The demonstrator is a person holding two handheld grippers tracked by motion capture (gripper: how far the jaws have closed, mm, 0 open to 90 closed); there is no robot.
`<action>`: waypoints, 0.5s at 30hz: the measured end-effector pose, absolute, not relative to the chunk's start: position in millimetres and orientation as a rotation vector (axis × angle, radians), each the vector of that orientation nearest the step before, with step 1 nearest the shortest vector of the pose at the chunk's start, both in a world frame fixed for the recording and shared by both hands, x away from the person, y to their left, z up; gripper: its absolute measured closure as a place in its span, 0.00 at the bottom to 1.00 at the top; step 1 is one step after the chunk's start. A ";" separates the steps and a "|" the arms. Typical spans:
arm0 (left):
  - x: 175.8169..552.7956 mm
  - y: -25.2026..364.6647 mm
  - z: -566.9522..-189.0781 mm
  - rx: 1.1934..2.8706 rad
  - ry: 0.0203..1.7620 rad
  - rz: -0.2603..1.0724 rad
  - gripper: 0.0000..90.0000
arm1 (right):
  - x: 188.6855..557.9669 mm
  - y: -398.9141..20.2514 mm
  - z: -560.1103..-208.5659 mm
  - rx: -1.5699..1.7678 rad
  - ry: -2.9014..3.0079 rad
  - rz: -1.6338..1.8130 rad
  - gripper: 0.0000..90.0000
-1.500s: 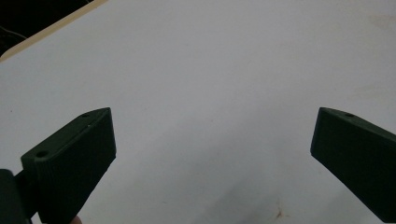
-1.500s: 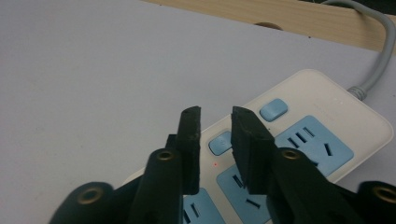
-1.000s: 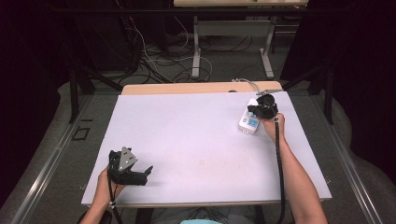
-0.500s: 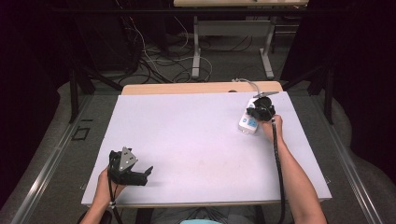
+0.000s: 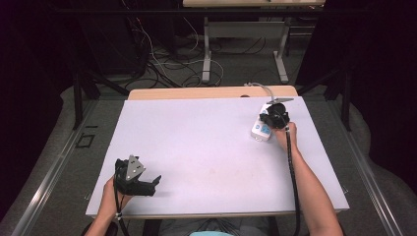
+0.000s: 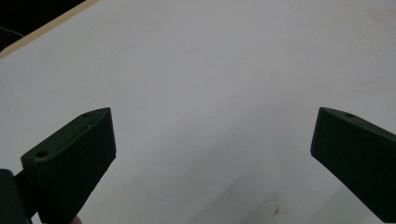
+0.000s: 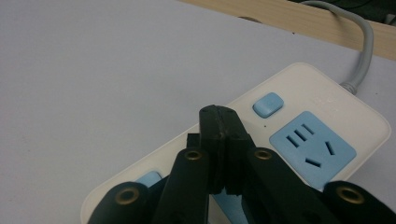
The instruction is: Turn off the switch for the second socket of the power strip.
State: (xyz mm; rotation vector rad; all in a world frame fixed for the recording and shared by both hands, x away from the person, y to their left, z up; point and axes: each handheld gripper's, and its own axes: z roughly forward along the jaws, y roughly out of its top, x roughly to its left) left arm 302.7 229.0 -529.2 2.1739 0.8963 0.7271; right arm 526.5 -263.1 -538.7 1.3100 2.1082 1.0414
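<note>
right gripper [image 7: 224,140] edged nearer | fingers pressed together over white power strip [image 7: 322,102], blue sockets | left gripper [image 6: 212,154] spread

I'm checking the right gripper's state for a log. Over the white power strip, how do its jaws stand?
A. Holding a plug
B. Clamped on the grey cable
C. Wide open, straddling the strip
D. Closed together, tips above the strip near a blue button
D: in the right gripper view the right gripper has its jaws pressed together with nothing between them, tips above the power strip just short of the blue button.
</note>
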 end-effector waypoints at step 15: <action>303.1 227.9 -529.8 2.171 0.903 0.724 0.00 | 526.1 -262.2 -538.9 1.314 2.103 1.036 1.00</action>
